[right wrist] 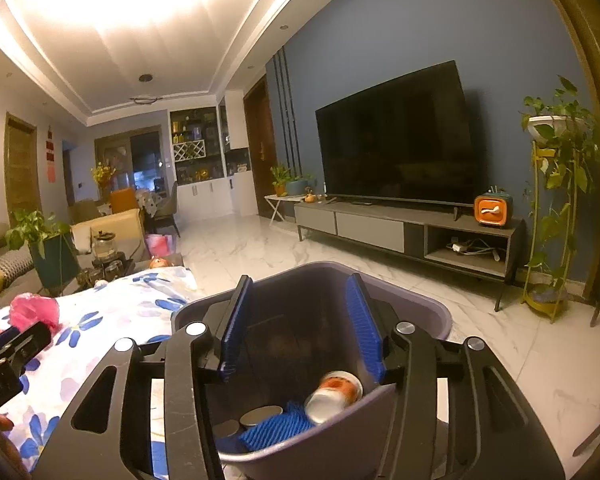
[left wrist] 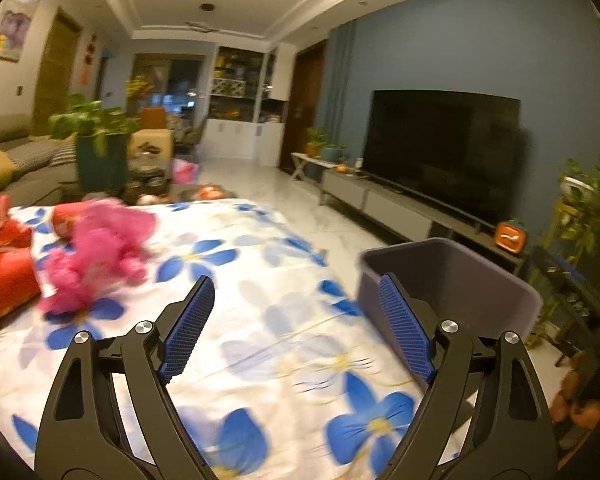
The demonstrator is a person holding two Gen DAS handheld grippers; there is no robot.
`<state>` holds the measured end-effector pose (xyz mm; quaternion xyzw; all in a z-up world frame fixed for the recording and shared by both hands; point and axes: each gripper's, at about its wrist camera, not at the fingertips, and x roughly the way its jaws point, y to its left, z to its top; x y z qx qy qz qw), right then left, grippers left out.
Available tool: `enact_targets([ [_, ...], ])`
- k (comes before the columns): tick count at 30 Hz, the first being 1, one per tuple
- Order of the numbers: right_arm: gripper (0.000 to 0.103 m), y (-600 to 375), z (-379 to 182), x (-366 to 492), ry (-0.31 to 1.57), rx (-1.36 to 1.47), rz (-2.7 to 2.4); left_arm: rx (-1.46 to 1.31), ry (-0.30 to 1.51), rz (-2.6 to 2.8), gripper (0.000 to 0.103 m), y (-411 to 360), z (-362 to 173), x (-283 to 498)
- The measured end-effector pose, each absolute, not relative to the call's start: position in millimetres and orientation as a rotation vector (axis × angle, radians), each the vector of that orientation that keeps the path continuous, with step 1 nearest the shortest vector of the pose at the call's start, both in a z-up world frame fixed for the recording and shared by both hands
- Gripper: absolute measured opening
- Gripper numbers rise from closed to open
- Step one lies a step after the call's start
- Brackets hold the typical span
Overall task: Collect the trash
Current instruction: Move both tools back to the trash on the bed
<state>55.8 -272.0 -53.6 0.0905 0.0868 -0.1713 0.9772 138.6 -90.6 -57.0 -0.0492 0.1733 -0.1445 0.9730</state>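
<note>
From left to right, the counter carries a red box point(left wrist: 4, 276) at its far left edge, then a crumpled pink plastic bag point(left wrist: 100, 252) just beside it, both resting on the blue-flowered cloth point(left wrist: 236, 320) that covers the counter. These two items appear to be the trash not yet collected.

The left tool point(left wrist: 296, 316) hovers over the cloth to the right of the pink bag. Its jaws stand wide apart with nothing between them: released. The picture is motion-blurred on this side.

Further right, the grey bin point(right wrist: 432, 312) stands beside the counter's right edge. The right tool point(right wrist: 296, 328) is held directly over the bin mouth, jaws part-open and gripping nothing: released. Inside the bin lie a small printed cup point(right wrist: 336, 396) on its side, a blue ribbed pad point(right wrist: 276, 428) and two round flat discs point(right wrist: 260, 416).

Judged hazards from this state:

1. The pink bag is thin and loose. A shallow grip may catch only a fold, and the bag may slip free during transfer.
2. The pads may pinch the cloth together with the bag, dragging the cloth and displacing the red box.
3. The right tool occupies the bin mouth. A left-hand delivery before it clears may cause a collision.
4. The bin is light in appearance. A knock on its rim may tip it.
</note>
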Motion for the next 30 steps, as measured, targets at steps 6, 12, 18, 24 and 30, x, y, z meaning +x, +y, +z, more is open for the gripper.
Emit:
enact_targets([
  [6,0.061,-261.6,-53.4,41.4,0.178,0.189,-0.340,-0.109,0.368,-0.188,0.084,-59.0,-58.3,129.0],
  [12,0.063,-246.7,-49.4,33.9,0.184,0.191,-0.306,-0.132,0.359,-0.089,0.084,-19.3,-56.6,113.3],
  [18,0.064,-216.8,-46.8,33.8,0.183,0.169,-0.233,-0.138,0.352,0.021,0.084,24.8,-57.1,98.5],
  [24,0.064,-181.5,-48.0,39.8,0.196,0.151,-0.150,-0.159,0.340,0.110,0.084,64.9,-55.3,85.0],
  [30,0.064,-143.4,-49.8,48.6,0.214,0.126,-0.059,-0.160,0.342,0.196,0.084,101.9,-59.3,73.5],
])
